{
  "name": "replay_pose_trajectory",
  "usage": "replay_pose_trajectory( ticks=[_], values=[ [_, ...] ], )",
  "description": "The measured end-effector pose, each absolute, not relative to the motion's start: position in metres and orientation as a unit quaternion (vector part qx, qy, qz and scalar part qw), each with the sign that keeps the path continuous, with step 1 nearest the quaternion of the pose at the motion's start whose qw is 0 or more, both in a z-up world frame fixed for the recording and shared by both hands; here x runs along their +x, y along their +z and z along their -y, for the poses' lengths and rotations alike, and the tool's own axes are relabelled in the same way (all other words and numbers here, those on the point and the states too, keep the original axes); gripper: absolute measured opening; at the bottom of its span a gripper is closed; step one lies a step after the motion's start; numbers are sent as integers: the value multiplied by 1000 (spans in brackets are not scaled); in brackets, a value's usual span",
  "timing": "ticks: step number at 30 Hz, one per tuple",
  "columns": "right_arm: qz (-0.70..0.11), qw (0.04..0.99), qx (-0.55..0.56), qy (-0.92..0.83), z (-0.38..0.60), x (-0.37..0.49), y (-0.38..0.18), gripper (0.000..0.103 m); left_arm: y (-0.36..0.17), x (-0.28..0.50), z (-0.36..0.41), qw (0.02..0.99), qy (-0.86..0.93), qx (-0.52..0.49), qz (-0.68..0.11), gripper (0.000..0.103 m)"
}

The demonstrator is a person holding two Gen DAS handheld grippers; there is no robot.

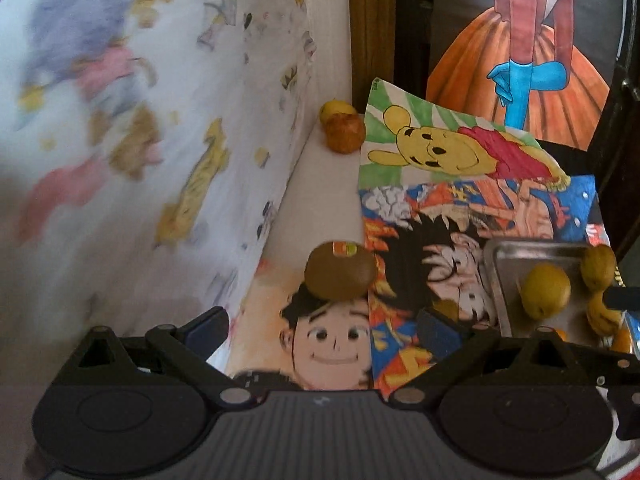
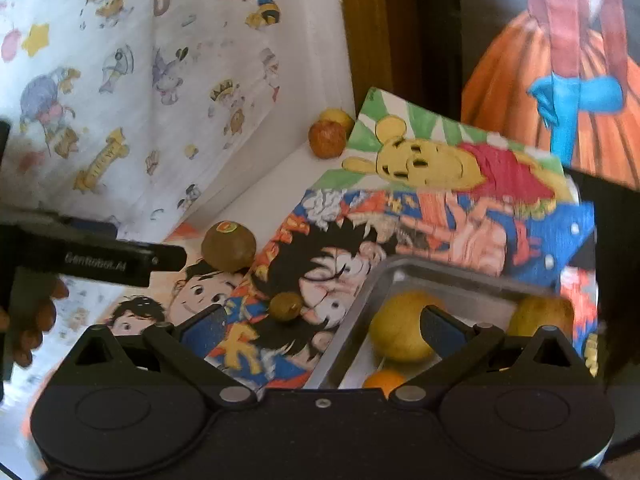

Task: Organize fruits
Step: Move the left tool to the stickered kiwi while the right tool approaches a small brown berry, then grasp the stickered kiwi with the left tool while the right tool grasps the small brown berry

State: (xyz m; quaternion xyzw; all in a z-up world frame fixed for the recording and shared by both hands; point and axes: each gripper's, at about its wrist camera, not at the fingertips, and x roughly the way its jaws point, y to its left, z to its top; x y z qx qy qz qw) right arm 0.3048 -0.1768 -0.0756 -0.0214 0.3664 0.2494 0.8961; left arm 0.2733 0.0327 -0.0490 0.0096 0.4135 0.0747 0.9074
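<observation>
Left wrist view: left gripper point(image 1: 324, 324), jaws apart, empty; kiwi point(image 1: 340, 270) just ahead on the bench, its sticker unreadable. Right gripper point(image 2: 324, 326) likewise spread over the tray point(image 2: 460, 276). The left one's side reads roughly "GenRobot.AI".

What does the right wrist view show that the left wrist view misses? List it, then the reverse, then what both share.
Only the right wrist view shows the left gripper's black body from the side, fingers of the hand holding it, and the small green fruit whole.

Only the left wrist view shows two more yellow-brown fruits at the tray's far side.

Both show the kiwi with its sticker, the two fruits in the back corner, the metal tray, a yellow fruit in it, and the cartoon drawings.
</observation>
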Motion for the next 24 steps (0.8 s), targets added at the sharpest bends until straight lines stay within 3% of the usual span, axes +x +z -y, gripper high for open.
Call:
replay_pose_trajectory(
  ticks=[10,17,24],
  values=[
    [-355,887,-107,274,138,320,-103,102,-76,327,-44,899,52,2,-436,102],
    [-369,871,-151,287,108,336,-126,84,-96,355,-54,888,48,-21,-458,102],
    [-391,861,-153,287,96,346,-140,60,-109,370,-63,878,30,-37,-477,98]
  ],
)
